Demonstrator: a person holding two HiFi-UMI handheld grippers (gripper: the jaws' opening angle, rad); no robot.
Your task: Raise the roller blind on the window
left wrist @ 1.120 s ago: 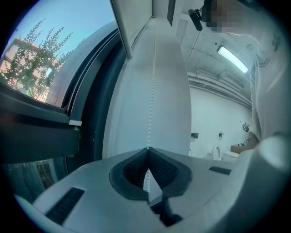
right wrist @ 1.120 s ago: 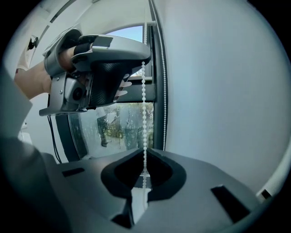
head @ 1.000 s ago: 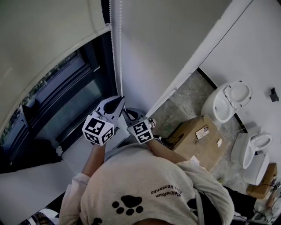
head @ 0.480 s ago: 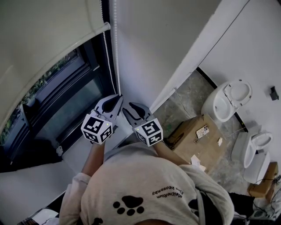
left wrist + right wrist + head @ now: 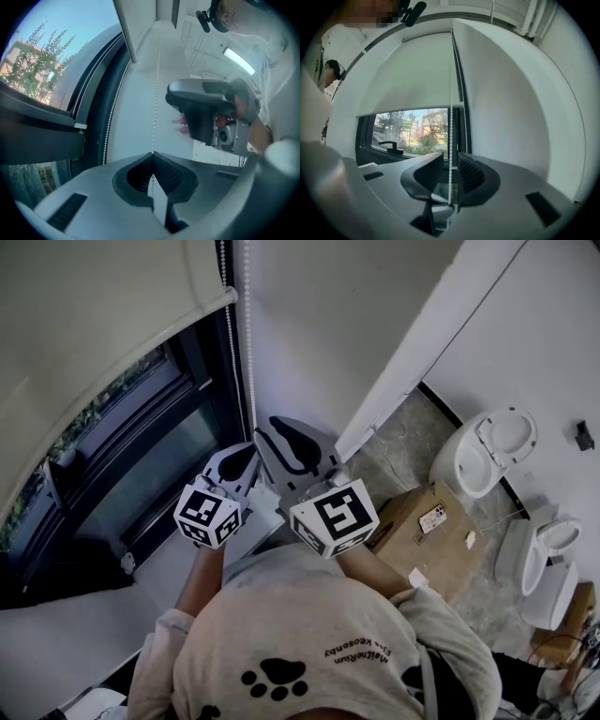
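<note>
Two grippers work the bead chain (image 5: pixel 249 352) that hangs down the wall (image 5: pixel 319 324) at the right edge of the window (image 5: pixel 141 442). The left gripper (image 5: pixel 152 154) has its jaws pressed together on the chain, which runs up from their tips. The right gripper (image 5: pixel 450 164), above and beside it, has its jaws well apart, having just eased inward a little, and the chain hangs free between them. The roller blind (image 5: pixel 94 324) covers the window's upper part, with dark glass bare below.
</note>
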